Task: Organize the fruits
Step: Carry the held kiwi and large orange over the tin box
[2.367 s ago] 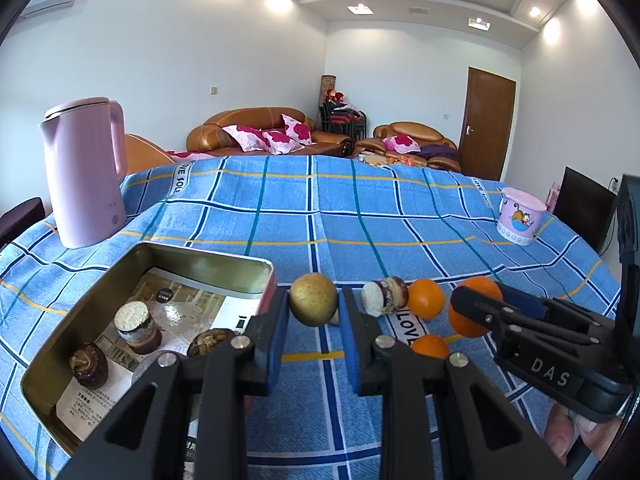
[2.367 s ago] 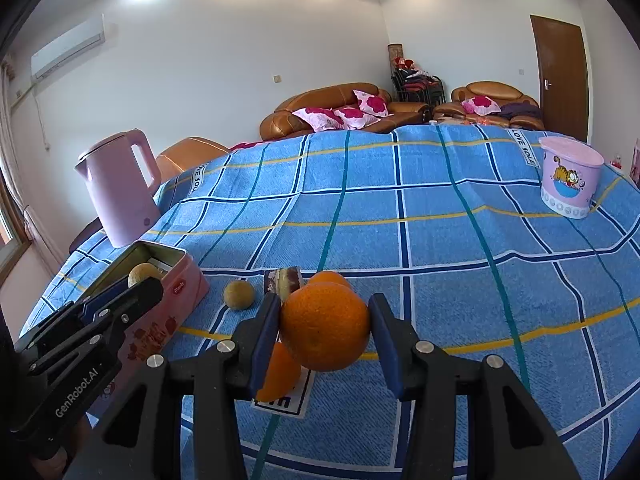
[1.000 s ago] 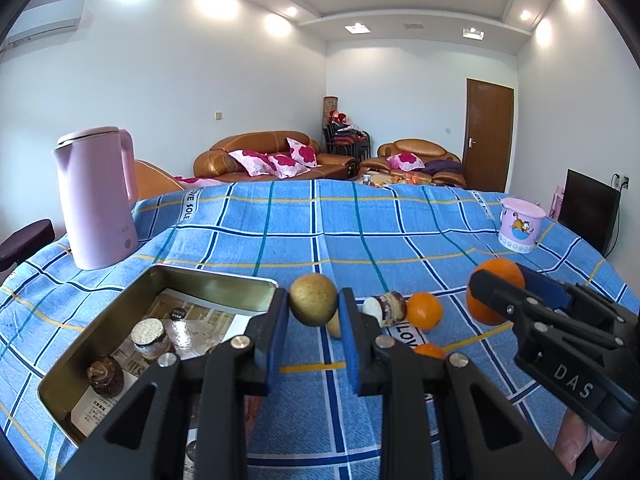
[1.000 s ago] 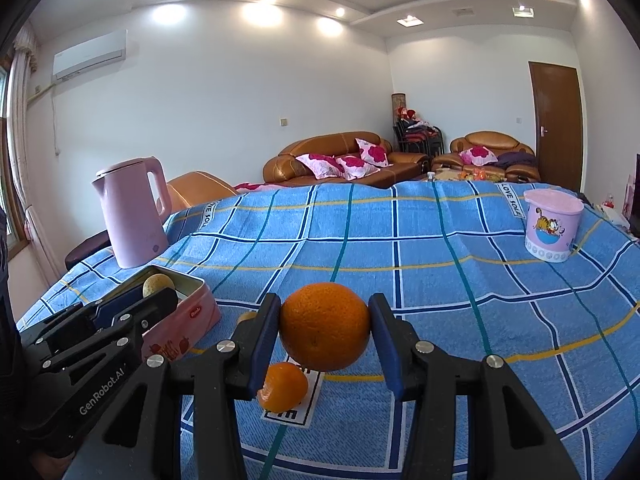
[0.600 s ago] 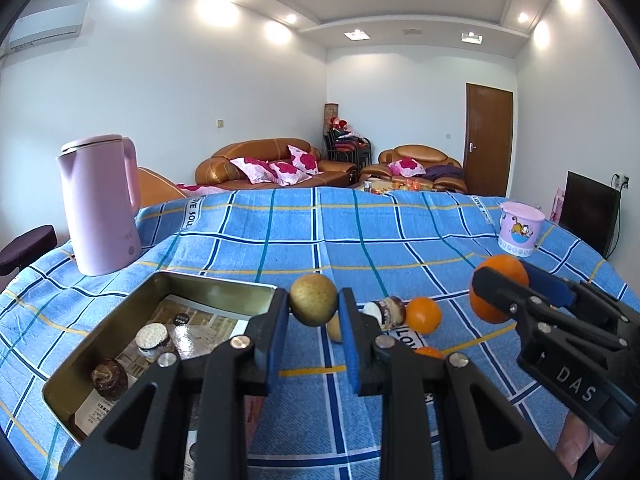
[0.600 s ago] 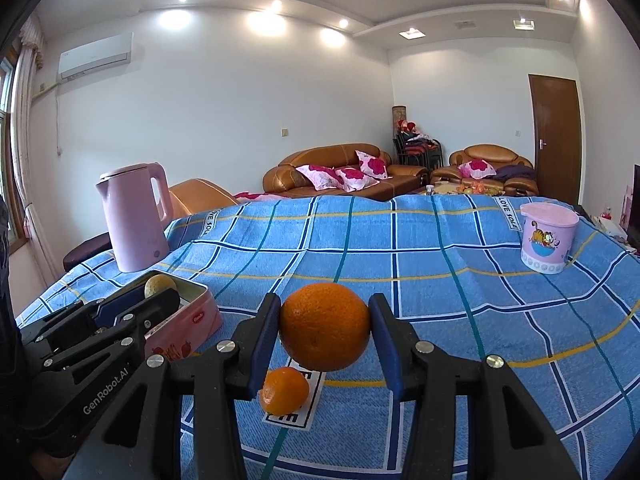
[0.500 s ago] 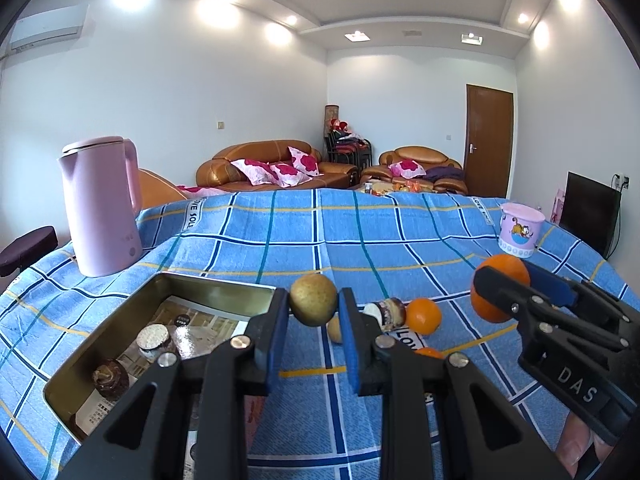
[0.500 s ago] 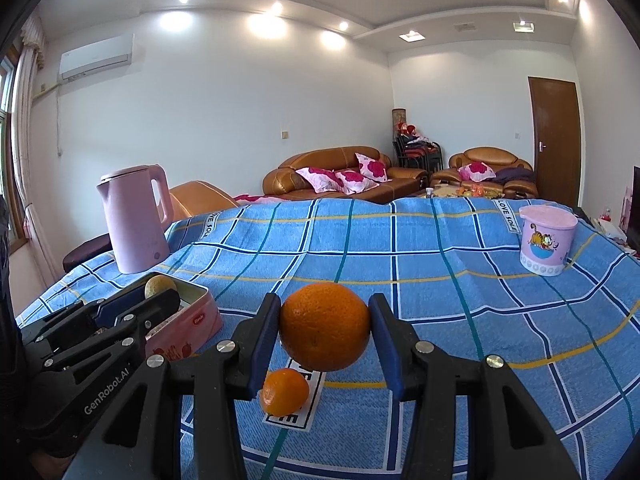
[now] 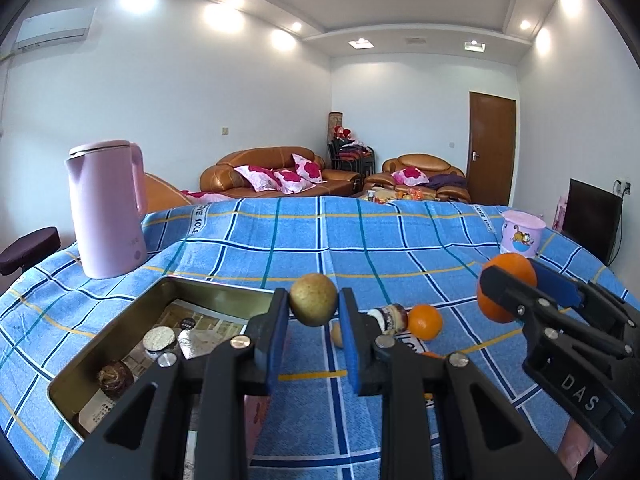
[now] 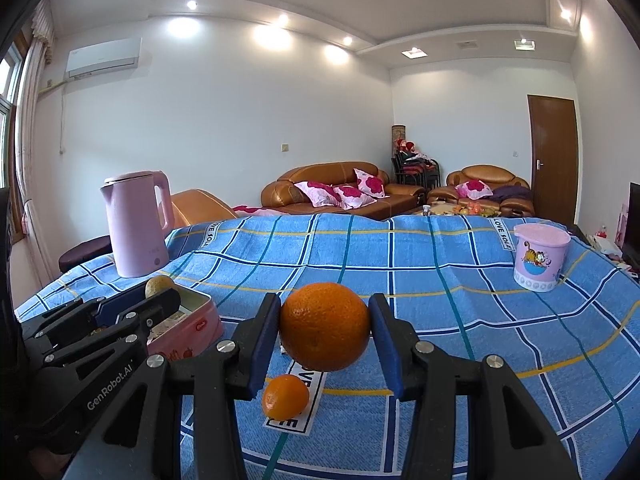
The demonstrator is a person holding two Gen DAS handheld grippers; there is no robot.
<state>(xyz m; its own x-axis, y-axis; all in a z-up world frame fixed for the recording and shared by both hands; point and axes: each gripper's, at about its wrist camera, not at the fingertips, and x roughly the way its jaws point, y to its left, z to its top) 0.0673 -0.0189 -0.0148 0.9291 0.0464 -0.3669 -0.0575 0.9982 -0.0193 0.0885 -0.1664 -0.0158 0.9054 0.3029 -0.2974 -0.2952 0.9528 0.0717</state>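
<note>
1. Big round orange (image 10: 325, 326) is squeezed in the right gripper (image 10: 325, 330), above the blue checked surface (image 10: 460, 280)
2. Small brownish-yellow round fruit (image 9: 313, 299) is pinched in the left gripper (image 9: 313, 320), beside the open metal tin (image 9: 120, 320)

White walls (image 10: 240, 120), brown leather sofas (image 9: 276, 168), recessed ceiling lights (image 9: 222, 14).

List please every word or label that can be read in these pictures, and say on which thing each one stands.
"DAS": on the right gripper.
"GenRobot.AI": on the left gripper.
"LOVE SOLE": on printed strips of the blue tablecloth; some copies are cut off or partly hidden.
Paper lining the tin: print too small to read.
Pink cup: a cartoon cat, no readable words.
</note>
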